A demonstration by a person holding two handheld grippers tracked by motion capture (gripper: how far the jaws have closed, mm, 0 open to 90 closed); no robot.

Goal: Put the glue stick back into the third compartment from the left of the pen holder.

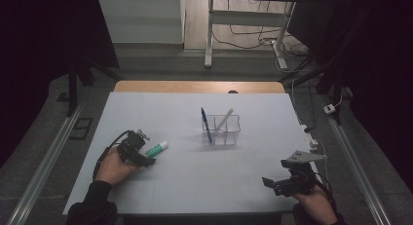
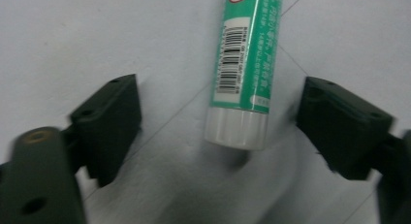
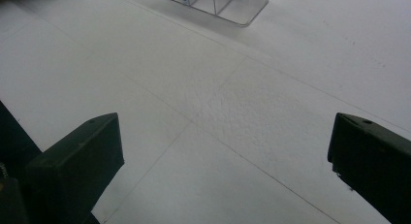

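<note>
So the bench is covered in a white sheet, and there's a green glue stick with white ends lying flat on it, over on the left side about midway between near and far. The left gripper is right down by it, held in the person's left hand. In the left gripper view the fingers are spread wide, one on each side of the stick's white end, and neither one is touching it. There's bare sheet on both sides of the tube. The barcode and green label run away toward the top of that view.

Right gripper is way over at the near right corner, in the right hand, with the grey three-cornered plate on top. Its fingers are released too, wide apart with just bare white sheet between them.

Near the middle of the bench, a bit far of center, sits a clear plastic organizer with compartments. A blue pen stands tilted in its left part, and a white stick-like thing leans in it just to the right of that. Can't tell exactly which compartments. The organizer's near corner peeks in at the top of the right gripper view.
</note>
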